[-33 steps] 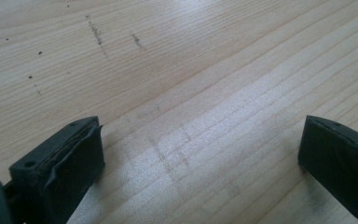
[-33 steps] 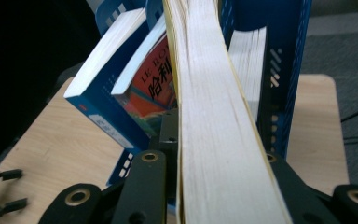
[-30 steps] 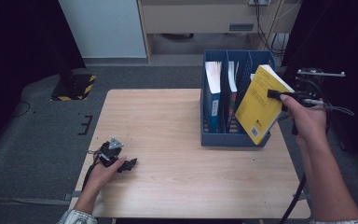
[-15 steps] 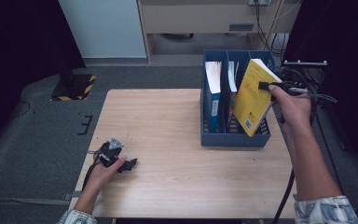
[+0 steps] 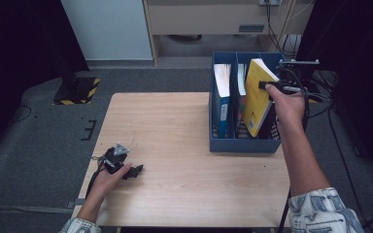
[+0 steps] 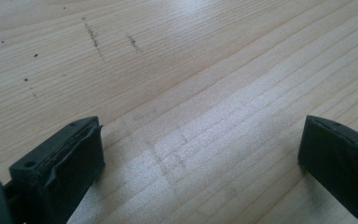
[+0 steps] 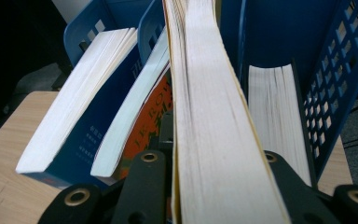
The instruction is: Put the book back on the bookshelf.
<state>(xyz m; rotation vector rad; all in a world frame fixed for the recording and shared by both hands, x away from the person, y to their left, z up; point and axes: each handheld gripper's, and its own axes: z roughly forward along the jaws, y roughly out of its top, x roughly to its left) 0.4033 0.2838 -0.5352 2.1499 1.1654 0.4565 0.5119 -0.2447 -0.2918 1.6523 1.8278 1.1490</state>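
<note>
Over our wooden worktop (image 5: 184,141), right gripper (image 5: 272,87) fingers squeeze the yellow book (image 5: 255,97), left gripper (image 5: 126,170) fingers apart.

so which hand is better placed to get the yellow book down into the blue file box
Right. The right gripper is shut on the yellow book, tilted over the blue file box. The left gripper rests open on the table, far off.

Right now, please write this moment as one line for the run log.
right gripper: shut on yellow book | book: tilted, lower end in blue file rack | left gripper: open, resting on table
</note>
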